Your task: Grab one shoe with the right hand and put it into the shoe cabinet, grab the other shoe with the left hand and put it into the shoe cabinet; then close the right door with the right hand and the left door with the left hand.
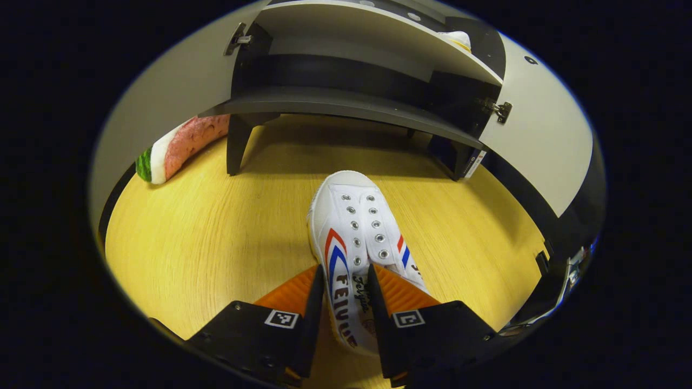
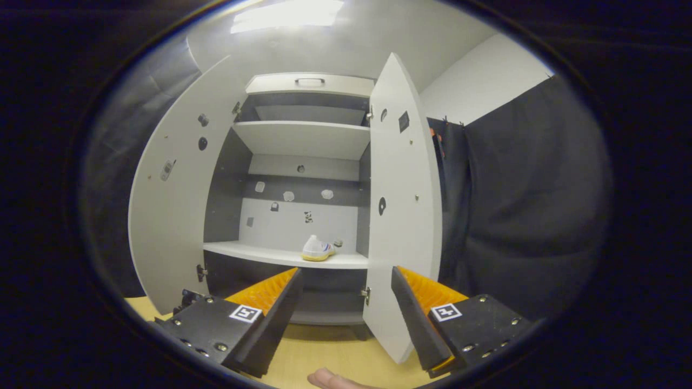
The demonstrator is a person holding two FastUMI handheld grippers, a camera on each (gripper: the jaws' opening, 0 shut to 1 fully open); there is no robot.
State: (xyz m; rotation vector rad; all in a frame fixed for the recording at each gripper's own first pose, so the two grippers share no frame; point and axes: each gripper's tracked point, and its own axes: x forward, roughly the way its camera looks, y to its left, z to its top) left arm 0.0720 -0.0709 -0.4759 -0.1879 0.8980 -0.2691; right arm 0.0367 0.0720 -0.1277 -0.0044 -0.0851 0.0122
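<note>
Inside cabinet, 1 shoe; left gripper clamps another.

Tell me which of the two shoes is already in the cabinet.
The shoe on the cabinet shelf, sitting free in the right gripper view. The other shoe is on the wooden floor, clamped in the left claw.

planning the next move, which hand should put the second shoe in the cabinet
Left. Its hand-held gripper is already shut on the floor shoe facing the cabinet; the right one is open and empty.
</note>
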